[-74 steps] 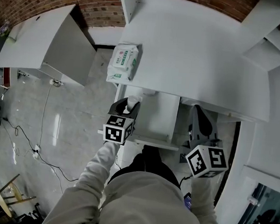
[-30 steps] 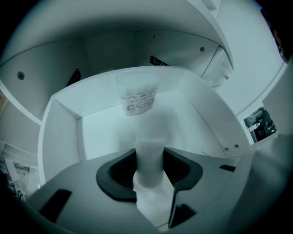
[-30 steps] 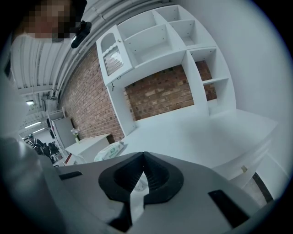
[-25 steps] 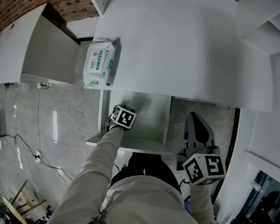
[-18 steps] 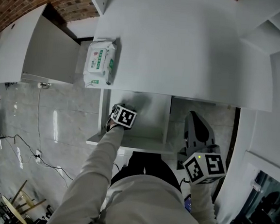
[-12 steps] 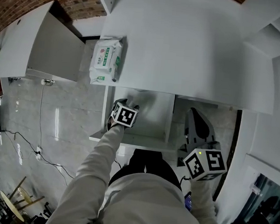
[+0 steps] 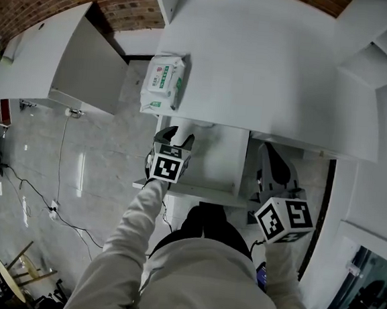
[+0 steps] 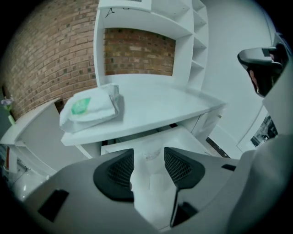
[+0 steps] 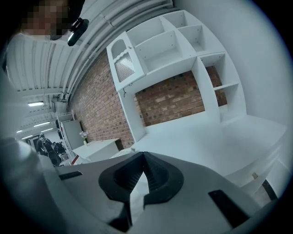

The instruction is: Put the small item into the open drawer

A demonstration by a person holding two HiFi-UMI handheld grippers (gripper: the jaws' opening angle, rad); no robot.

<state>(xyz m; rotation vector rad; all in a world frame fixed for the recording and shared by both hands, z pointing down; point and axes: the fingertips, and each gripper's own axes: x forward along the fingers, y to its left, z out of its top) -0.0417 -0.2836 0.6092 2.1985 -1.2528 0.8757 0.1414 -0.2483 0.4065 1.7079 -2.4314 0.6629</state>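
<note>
The open white drawer (image 7: 207, 193) juts out from under the white desk (image 7: 274, 77). My left gripper (image 7: 179, 136) hovers over the drawer's left part. In the left gripper view its jaws (image 8: 149, 160) stand apart and are closing. Through the gap between them shows a small white item (image 8: 151, 156) with faint print, which seems to lie on the drawer floor (image 8: 183, 137). The pads do not touch it. My right gripper (image 7: 274, 161) hangs to the right of the drawer, below the desk edge. Its jaws (image 9: 143, 160) are shut with nothing in them.
A pack of wet wipes (image 7: 163, 84) (image 8: 89, 107) lies on the desk's left corner, just above the drawer. White shelving (image 7: 385, 46) stands at the right. A second white table (image 7: 47, 57) is at the left, with cables on the grey floor (image 7: 54, 205).
My left gripper has drawn back up out of the drawer toward its front edge, without the white item it carried before. The right gripper has barely moved.
</note>
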